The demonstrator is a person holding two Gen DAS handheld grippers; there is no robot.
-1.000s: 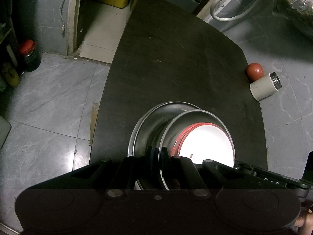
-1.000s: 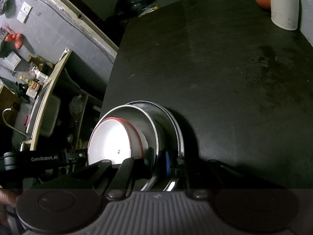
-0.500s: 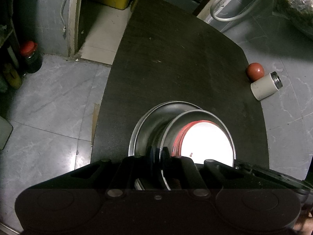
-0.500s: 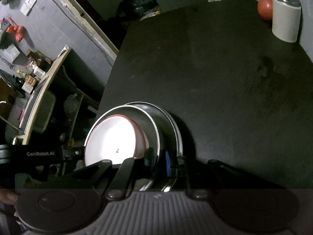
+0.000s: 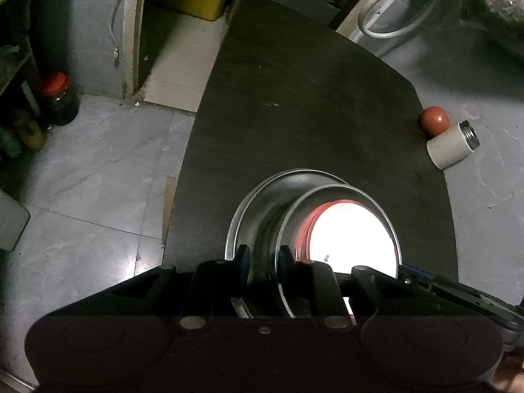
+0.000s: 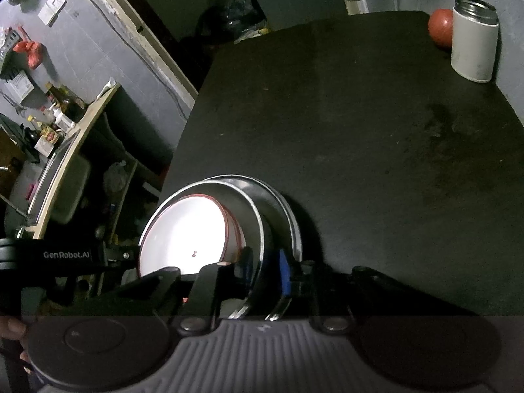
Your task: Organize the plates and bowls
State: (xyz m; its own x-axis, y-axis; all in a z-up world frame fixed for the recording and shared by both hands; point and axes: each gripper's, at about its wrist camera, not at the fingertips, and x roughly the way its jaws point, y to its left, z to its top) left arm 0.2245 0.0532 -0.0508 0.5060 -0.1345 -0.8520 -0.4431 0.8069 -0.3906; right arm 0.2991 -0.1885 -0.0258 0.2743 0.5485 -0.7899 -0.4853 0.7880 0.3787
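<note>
Nested steel bowls (image 5: 278, 203) holding a white plate (image 5: 347, 232) sat at the table's (image 5: 311, 98) near edge. Left claw (image 5: 262, 258) and right claw (image 6: 265, 262) each straddled the rims, parted wide; judged: withdraw straight back, avoid nudging

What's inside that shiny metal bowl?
Inside the steel bowl sits a white dish with a red rim, bearing one tiny dark mark. Glare and the tools hide its lower part and anything beneath.
</note>
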